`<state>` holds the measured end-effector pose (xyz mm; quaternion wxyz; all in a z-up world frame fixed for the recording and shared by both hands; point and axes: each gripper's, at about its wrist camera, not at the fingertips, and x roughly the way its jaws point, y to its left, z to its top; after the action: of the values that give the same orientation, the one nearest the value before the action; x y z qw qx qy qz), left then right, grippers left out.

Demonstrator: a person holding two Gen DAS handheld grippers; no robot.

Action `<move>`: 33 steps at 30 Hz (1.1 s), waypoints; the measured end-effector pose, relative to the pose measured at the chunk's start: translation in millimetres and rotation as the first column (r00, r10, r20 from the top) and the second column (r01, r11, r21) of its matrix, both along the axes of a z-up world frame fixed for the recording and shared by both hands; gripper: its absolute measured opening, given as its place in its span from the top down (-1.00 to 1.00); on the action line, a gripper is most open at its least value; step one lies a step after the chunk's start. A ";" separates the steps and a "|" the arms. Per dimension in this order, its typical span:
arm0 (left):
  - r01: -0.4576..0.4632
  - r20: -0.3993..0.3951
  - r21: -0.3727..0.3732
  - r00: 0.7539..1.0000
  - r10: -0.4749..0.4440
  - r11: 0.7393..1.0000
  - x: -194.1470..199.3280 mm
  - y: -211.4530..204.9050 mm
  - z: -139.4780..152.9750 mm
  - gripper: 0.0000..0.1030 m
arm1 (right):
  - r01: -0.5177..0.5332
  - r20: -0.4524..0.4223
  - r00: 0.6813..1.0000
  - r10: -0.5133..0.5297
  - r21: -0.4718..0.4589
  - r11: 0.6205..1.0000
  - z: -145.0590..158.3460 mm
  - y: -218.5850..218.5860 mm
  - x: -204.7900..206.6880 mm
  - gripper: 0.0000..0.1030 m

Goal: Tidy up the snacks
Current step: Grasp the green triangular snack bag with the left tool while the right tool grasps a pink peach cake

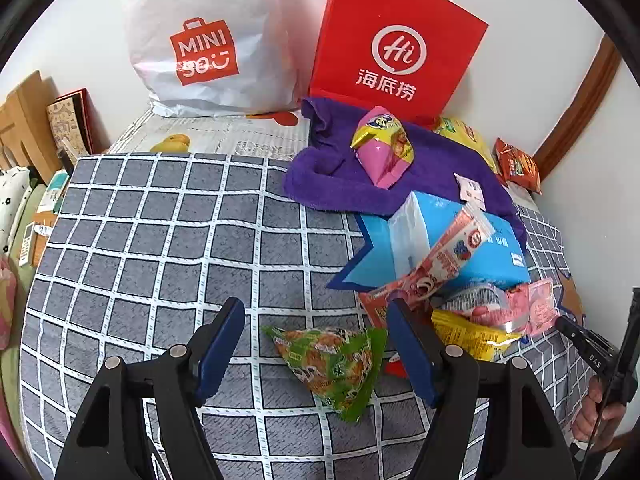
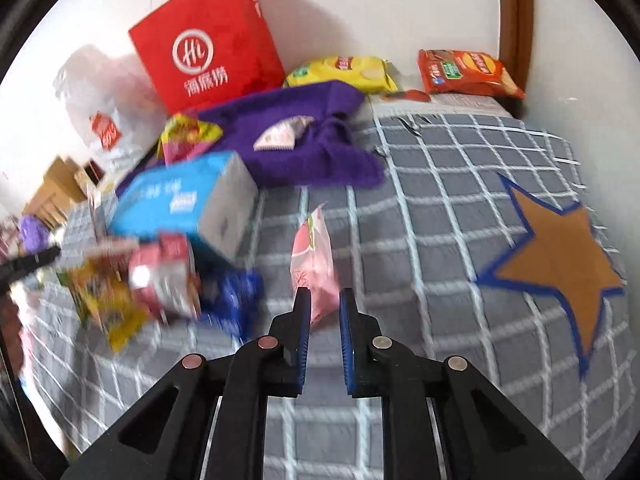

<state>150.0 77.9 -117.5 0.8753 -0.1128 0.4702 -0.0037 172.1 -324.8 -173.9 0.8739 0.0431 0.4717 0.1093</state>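
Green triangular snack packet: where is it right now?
In the left wrist view, the green triangular snack packet lies on the grey checked cloth between the open left gripper fingers, just left of the snack pile.

Grey checked bedspread (image 1: 160,240) covers the bed. Purple towel (image 1: 332,176) at 1 o'clock. White Miniso bag (image 1: 204,40) and red Haidilao bag (image 1: 396,40) at 12 o'clock, against the wall.
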 end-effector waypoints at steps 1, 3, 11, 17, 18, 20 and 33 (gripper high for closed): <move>0.000 -0.001 -0.005 1.000 0.000 1.000 -0.2 0.1 -0.6 -0.39 | 0.006 0.014 1.000 -0.006 -0.026 1.000 1.6 -0.4 -5.0 0.71; 0.001 -0.003 -0.014 1.000 -0.001 1.000 -0.1 0.4 -1.4 -0.39 | 0.011 0.038 0.999 -0.009 -0.048 0.999 6.4 -1.6 -10.8 0.45; 0.006 -0.008 -0.012 1.000 -0.006 1.000 -3.5 3.3 -5.5 -0.39 | 0.018 0.063 0.998 -0.013 -0.076 0.997 -1.5 15.0 19.7 -0.06; 0.057 -0.016 0.000 0.998 -0.057 0.998 -5.0 -2.0 -13.8 -0.39 | 0.042 0.034 0.999 -0.037 -0.170 0.985 -36.2 27.0 30.6 0.00; 0.067 -0.022 0.007 0.998 -0.066 0.998 -4.1 -5.4 -16.4 -0.40 | 0.043 0.037 0.999 -0.037 -0.178 0.983 -37.1 27.8 29.7 0.04; 0.077 -0.041 0.018 0.996 -0.076 0.997 -1.1 -12.4 -23.5 -0.41 | 0.050 0.050 0.998 -0.043 -0.164 0.985 -35.5 25.8 27.8 0.12; 0.116 -0.098 0.098 0.989 -0.107 0.988 6.6 -35.6 -55.8 -0.41 | 0.072 0.073 0.995 -0.061 -0.158 0.985 -38.9 21.2 20.9 0.13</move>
<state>156.7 42.3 -173.3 0.8558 -0.0408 0.5151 -0.0231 193.1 -303.6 -212.8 0.8933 -0.0152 0.4471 0.0431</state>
